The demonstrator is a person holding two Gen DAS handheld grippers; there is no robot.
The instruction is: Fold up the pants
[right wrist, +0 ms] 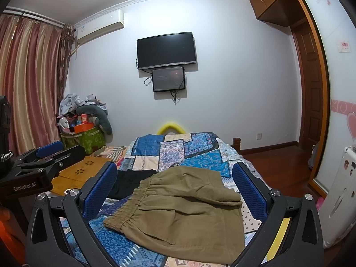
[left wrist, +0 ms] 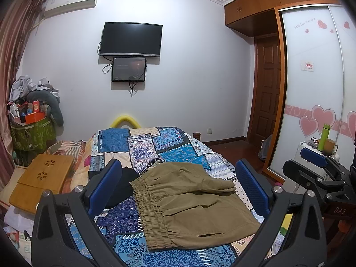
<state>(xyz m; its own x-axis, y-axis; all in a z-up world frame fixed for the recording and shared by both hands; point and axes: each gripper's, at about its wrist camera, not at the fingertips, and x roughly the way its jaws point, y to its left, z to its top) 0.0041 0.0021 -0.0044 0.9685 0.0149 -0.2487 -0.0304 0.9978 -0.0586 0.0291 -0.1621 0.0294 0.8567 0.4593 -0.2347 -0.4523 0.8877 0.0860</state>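
Both your grippers hang above the bed, gripping nothing: left gripper spread wide, right gripper spread wide too. Olive pants lie folded on the patchwork quilt. A black garment touches their waistband's far end. Beyond, a wall-mounted TV.

Patchwork bedspread extends ahead of the gripper, with a black garment just inside the left finger. Wooden lap tray lies to the left; wall-mounted television and air conditioner far ahead.
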